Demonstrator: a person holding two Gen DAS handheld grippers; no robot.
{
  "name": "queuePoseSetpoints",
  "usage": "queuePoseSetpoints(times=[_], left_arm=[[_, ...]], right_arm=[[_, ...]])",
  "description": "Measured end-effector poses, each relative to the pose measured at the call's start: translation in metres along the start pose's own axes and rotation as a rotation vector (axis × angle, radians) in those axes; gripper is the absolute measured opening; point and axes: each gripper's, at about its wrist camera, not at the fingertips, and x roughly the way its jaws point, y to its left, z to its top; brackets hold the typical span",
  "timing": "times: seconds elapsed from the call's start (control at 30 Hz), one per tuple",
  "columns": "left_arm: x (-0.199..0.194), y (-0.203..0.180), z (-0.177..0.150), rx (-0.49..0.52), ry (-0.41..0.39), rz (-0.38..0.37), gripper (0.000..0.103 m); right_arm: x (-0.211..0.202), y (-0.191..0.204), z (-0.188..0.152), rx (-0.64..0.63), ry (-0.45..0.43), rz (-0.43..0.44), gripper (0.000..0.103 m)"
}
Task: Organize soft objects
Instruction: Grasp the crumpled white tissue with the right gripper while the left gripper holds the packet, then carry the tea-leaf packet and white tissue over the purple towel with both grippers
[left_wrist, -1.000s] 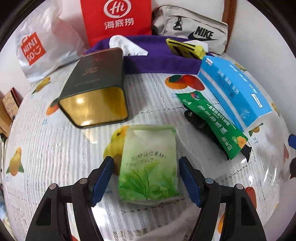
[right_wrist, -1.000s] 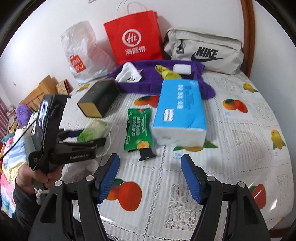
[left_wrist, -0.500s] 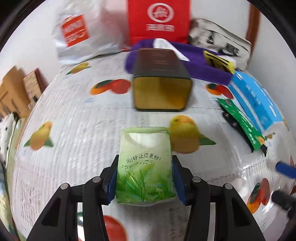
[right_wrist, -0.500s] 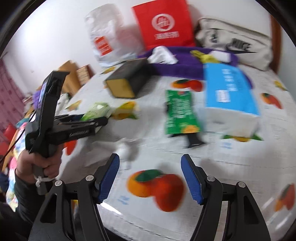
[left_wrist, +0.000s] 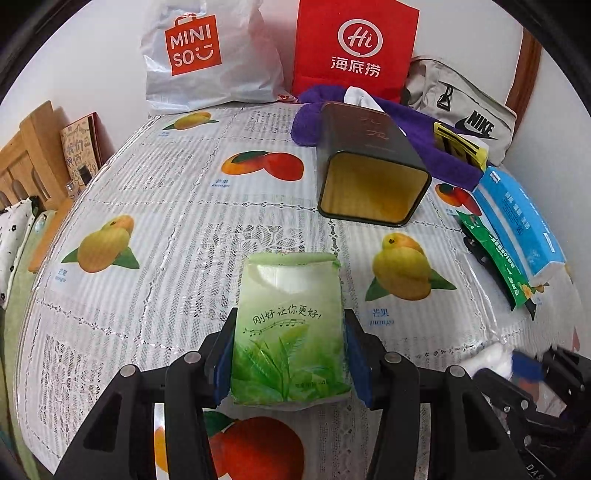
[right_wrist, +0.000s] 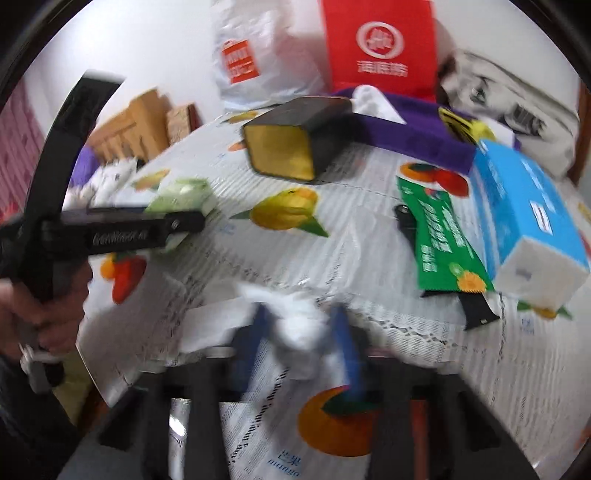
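My left gripper (left_wrist: 288, 347) is shut on a green tissue pack (left_wrist: 290, 325) with leaf print, held above the fruit-print tablecloth. It also shows in the right wrist view (right_wrist: 181, 195), in the left tool. My right gripper (right_wrist: 301, 343) is closed around a crumpled white tissue (right_wrist: 295, 317) near the table's front edge; that view is blurred. The white tissue and the right tool show at the lower right of the left wrist view (left_wrist: 491, 360). A purple towel (left_wrist: 424, 129) lies at the back.
A dark tin with a gold end (left_wrist: 373, 166) lies on its side mid-table. A blue tissue box (left_wrist: 517, 221) and green packet (left_wrist: 498, 258) lie right. A Miniso bag (left_wrist: 207, 55), red bag (left_wrist: 354, 48) and Nike bag (left_wrist: 469, 107) stand behind.
My left gripper closed on the green tissue pack and lifted it leftward. My right gripper moved left and down and closed around the white tissue.
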Motion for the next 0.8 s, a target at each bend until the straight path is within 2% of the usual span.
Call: queuePoseSetpoints(times=[0.17,0.27,0.33,0.43,0.53,0.73,0.8], left_arm=[[-0.002,-0.003,-0.002,0.003,0.001,0.000,0.050],[-0.004,-0.007,-0.005,-0.001,0.002,-0.017,0.050],[-0.004,-0.012,-0.007,0.005,0.004,-0.024,0.050],[-0.005,-0.024,-0.009,0.028,0.007,-0.030,0.050],[-0.006,-0.035,-0.011,0.040,0.013,-0.035,0.050],[-0.003,-0.048,-0.009,0.053,0.024,-0.028,0.052],[-0.002,-0.052,-0.009,0.062,0.029,-0.031,0.059]], right_arm=[[-0.017,-0.004,-0.010,-0.015,0.007,-0.008,0.024],[-0.039,-0.018,-0.020,0.009,-0.005,-0.048,0.024],[-0.055,-0.034,-0.029,0.030,-0.011,-0.092,0.024],[-0.071,-0.069,-0.040,0.107,-0.014,-0.202,0.024],[-0.076,-0.103,-0.045,0.207,-0.016,-0.239,0.024],[-0.065,-0.143,-0.046,0.323,-0.028,-0.246,0.026],[-0.061,-0.149,-0.048,0.334,-0.031,-0.227,0.028]])
